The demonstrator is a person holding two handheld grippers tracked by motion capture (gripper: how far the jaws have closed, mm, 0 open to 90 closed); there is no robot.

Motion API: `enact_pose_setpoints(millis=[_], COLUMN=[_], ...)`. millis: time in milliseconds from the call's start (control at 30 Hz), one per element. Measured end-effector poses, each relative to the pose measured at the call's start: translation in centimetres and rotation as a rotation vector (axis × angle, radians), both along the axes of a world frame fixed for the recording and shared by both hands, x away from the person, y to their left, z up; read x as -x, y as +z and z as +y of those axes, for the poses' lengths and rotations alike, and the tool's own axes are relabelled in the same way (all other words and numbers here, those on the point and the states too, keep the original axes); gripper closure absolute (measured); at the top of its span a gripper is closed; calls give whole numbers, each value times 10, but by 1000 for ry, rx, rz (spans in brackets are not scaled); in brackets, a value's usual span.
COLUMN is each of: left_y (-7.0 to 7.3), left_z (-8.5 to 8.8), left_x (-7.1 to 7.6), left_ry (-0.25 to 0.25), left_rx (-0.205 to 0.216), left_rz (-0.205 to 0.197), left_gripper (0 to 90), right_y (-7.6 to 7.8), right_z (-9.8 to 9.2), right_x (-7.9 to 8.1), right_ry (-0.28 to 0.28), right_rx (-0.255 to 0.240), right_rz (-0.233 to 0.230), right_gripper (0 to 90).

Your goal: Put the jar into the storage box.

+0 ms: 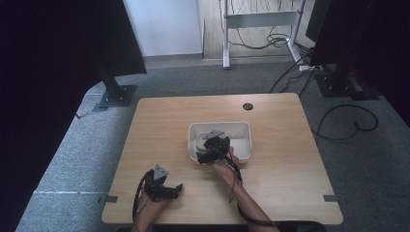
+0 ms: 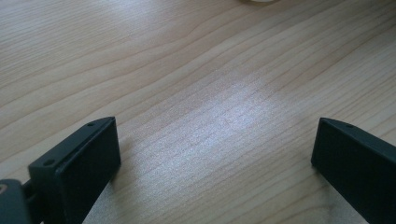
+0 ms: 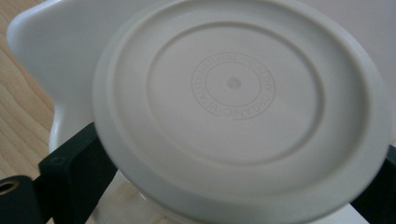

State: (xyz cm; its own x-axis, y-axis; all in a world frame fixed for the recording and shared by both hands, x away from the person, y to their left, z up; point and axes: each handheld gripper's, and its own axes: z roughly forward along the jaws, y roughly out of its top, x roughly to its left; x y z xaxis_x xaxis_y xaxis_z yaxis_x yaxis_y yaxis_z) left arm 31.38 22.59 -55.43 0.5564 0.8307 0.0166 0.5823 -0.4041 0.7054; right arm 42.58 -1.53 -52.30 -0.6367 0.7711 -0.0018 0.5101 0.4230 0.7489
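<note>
From where I stand, the right tongs point(image 1: 211, 147) are over the white tub point(image 1: 241, 129) in the middle of the bench point(image 1: 159, 125), their jaws set against either side of a round cream lid point(image 3: 240, 109) held inside the tub. The left tongs point(image 1: 164, 187) rest spread wide and empty near the bench's front edge. I'd judge the lid gripped but not yet lifted clear.

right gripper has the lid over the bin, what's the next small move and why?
Probably lift the right gripper a little, straight up. Its jaws sit on either side of the round white lid, which is tilted inside the white bin, so a short rise should clear the bin's wall. Whether the grip is firm I can't confirm. The left gripper is open over bare table, free to help.
</note>
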Motion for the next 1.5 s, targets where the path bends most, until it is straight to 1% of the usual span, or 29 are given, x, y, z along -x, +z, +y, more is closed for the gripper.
enact_pose_setpoints(millis=[200, 400, 533, 667, 800, 1033, 1267, 1500], left_y=[0, 0, 0, 0, 0, 0, 0, 0], left_z=[0, 0, 0, 0, 0, 0, 0, 0], left_x=[0, 0, 0, 0, 0, 0, 0, 0], left_ry=[0, 0, 0, 0, 0, 0, 0, -1], left_rx=[1, 0, 0, 0, -1, 0, 0, -1], left_rz=[0, 0, 0, 0, -1, -1, -1, -2], left_gripper=[9, 9, 9, 9, 9, 9, 9, 9], right_y=[5, 13, 18, 21, 24, 28, 32, 32], right_z=[-1, -5, -8, -11, -15, -19, -22, -28], right_x=[3, 6, 9, 11, 14, 20, 24, 28], right_ry=[10, 31, 46, 56, 64, 83, 94, 94], right_rx=[8, -5, 1, -4, -11, -3, -2, 8], right_rz=[-21, -36, -49, -53, -60, -79, -87, -85], right_gripper=[16, 20, 24, 25, 28, 30, 31, 31])
